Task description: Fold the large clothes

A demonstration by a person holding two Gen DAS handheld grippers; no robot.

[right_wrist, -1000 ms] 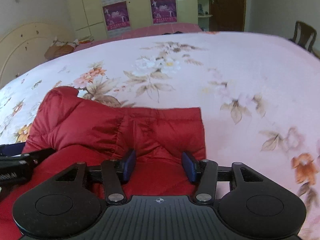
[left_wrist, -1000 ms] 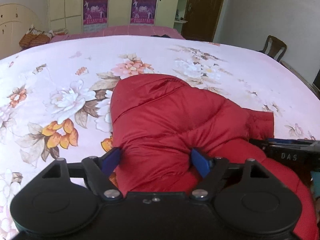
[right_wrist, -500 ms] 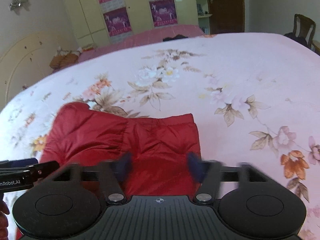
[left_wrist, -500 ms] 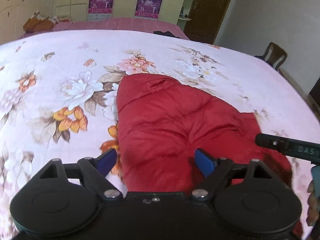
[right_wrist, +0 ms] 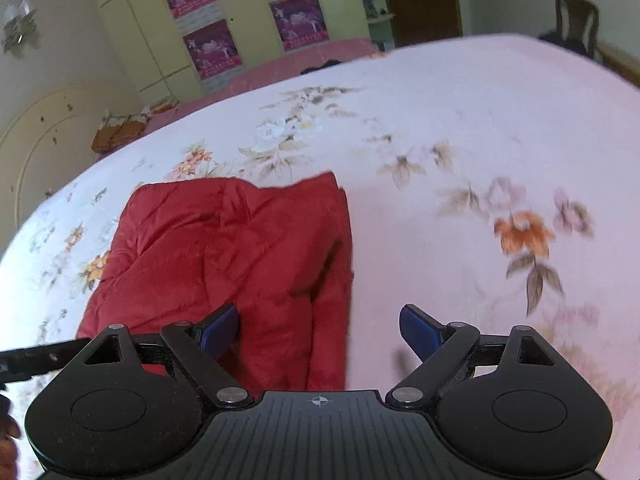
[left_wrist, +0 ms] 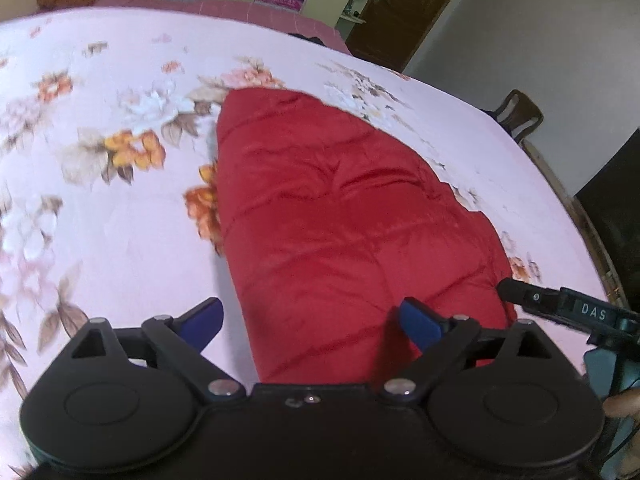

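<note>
Jacket (left_wrist: 344, 216), red and quilted, lies folded on the bed, filling the centre and lower middle of the left wrist view and the lower left of the right wrist view (right_wrist: 232, 248).

Left gripper (left_wrist: 310, 320): its blue pads (left_wrist: 204, 320) stand wide and are opening further, with cloth showing between them but neither pad pressing on it. A second ago the same pads sat low against the padding; now they hang clear above it, and more sheet shows around the bundle. Right gripper (right_wrist: 318, 330): its jaws were much narrower a second ago, pinching at the folded edge, and now stand wide. The left pad (right_wrist: 220, 328) sits over red cloth and the right pad over bare sheet, nothing held.

Both releases, together with the pull-back, suggest a fold has just been laid down and let go. Whether another fold is wanted I cannot tell from here.

The cloth is glossy, puffy, stitched in broad channels, creased where it doubles over. Seen from the left it tapers to a rounded point toward the upper middle; seen from the right it shows a straight, thick layered edge. Beneath it is a pink sheet (left_wrist: 120, 240) printed with orange and white flowers, soft and faintly rumpled.
</note>
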